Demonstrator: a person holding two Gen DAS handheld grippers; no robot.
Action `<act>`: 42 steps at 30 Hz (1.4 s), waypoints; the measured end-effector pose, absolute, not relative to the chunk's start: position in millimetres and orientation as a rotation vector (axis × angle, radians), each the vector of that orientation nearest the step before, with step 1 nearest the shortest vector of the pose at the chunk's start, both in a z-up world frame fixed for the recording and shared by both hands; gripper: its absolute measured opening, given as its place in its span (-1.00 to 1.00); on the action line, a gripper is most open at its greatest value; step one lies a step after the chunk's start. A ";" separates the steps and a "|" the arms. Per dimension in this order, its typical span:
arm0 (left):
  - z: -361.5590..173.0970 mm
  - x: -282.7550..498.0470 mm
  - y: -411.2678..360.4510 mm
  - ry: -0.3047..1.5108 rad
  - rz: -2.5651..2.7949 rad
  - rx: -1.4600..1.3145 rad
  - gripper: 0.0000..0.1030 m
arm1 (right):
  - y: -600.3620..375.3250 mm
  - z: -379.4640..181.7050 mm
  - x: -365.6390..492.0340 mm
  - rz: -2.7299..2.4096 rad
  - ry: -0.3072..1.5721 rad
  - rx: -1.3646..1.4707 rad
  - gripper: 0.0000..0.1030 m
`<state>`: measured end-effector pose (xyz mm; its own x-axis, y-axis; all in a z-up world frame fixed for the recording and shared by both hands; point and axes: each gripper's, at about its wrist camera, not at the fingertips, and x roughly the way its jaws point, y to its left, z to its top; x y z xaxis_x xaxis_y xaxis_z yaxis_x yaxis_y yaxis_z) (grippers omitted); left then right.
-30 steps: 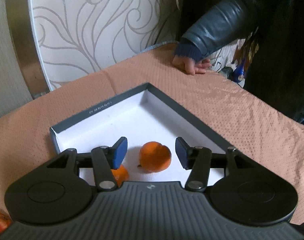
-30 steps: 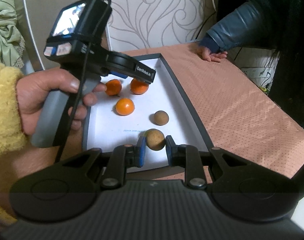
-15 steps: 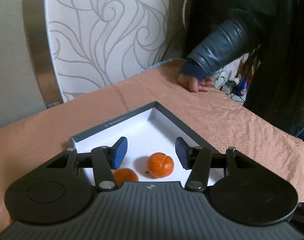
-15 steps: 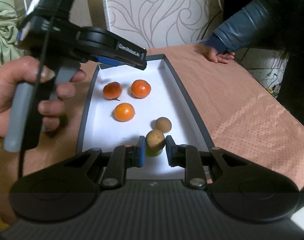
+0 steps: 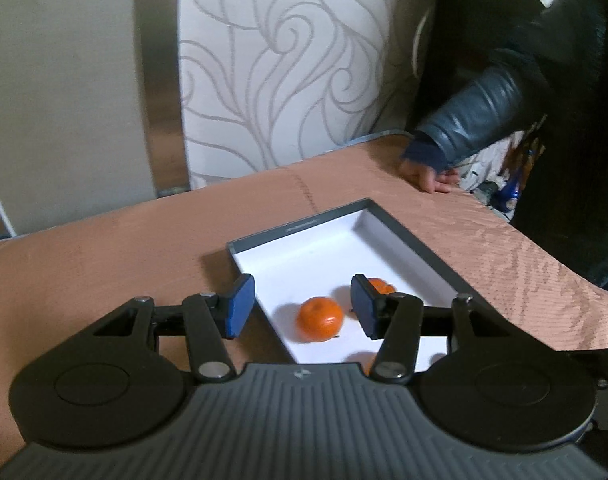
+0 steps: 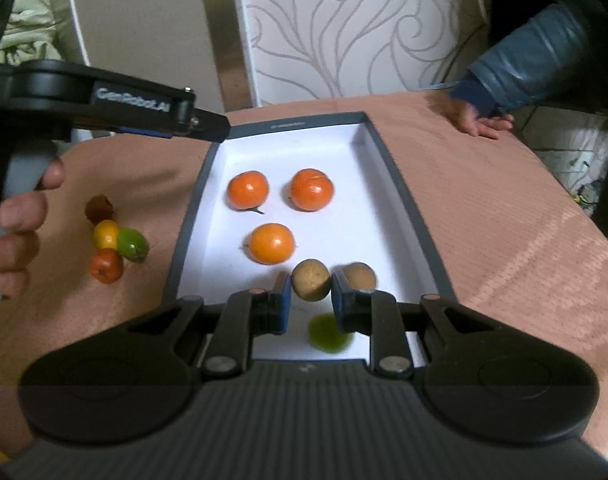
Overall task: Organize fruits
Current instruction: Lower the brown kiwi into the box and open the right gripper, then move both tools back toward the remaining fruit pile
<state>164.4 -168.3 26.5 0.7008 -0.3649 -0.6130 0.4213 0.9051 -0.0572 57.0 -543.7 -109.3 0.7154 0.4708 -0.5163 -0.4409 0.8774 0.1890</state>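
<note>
Orange citrus fruits, three of them (image 6: 271, 243), are already laid in the shallow white cardboard tray with a dark grey rim (image 6: 400, 200), two side by side toward the far end and one nearer, and a round brown fruit (image 6: 359, 276) rests on the tray floor close to the near end. A second round brown fruit (image 6: 310, 280) is pinched between the blue pads of the right gripper (image 6: 311, 300), held just above the tray and just beside its resting twin, over a green fruit (image 6: 328, 338) that is partly hidden by the fingers. Outside the tray, on the salmon-pink woven cloth covering the table (image 6: 504, 220), a small cluster is left to be sorted: a dark reddish fruit (image 6: 99, 209), a small yellow fruit (image 6: 106, 234), a green lime-like fruit (image 6: 133, 244) and a small red-orange fruit (image 6: 105, 266), all touching or nearly so. The left gripper (image 5: 301, 308) is seen with its jaws spread wide and nothing between them, poised over the tray's left edge. By this showing the work is judged a little past halfway, with the held fruit to be set down and four pieces to be brought in.
</note>
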 end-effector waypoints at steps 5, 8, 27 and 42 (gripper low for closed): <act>30.2 161.0 -155.3 0.658 -0.401 0.086 0.15 | -534.3 -116.7 73.9 0.514 0.624 0.030 -0.52; 31.1 158.4 -148.7 0.659 -0.385 0.082 0.15 | -530.4 -119.8 84.2 0.504 0.639 0.011 -0.52; 24.7 143.1 -108.7 0.682 -0.308 0.060 0.15 | -528.2 -117.6 80.8 0.420 0.581 0.032 -0.10; 14.4 138.6 -79.8 0.716 -0.255 0.031 0.15 | -524.4 -111.7 60.9 0.424 0.556 0.026 -0.10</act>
<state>138.6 -79.8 14.4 0.7251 -0.2205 -0.6524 0.2419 0.9685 -0.0585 60.9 -524.4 -111.7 0.7650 0.3975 -0.5067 -0.3833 0.9133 0.1376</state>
